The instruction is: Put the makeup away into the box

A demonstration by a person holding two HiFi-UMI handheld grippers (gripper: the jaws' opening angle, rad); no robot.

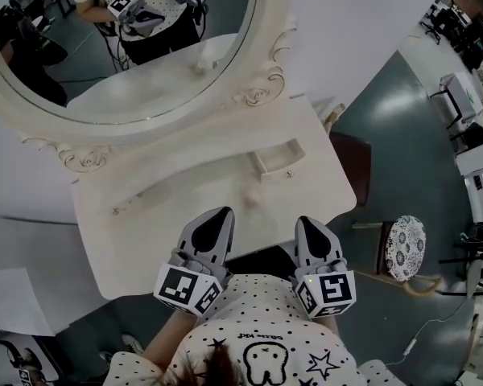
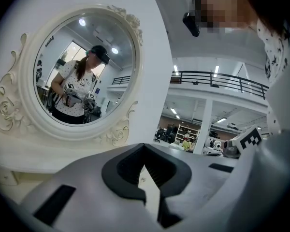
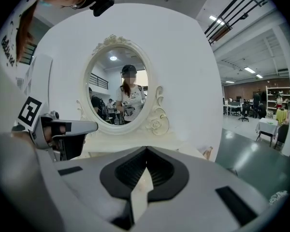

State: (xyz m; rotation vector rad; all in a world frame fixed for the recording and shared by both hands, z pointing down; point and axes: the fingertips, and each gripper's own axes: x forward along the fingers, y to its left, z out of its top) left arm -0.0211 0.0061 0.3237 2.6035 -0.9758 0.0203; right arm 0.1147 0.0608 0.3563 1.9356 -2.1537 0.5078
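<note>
Makeup, seemingly a small pale lump though too blurred to be sure, sits on the white dressing table, with the open box near it at 1 o'clock. Left gripper at 7 o'clock of the lump and right gripper at 4 o'clock hover at the table's near edge, fingers pressed together, nothing between them. Oval mirror stands at 11 o'clock.

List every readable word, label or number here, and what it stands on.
Shirt print, above the tooth drawing: too small to read.
Cube on left gripper, cube on right gripper: square patterns only, no letters.
Nothing else bears readable text.
</note>
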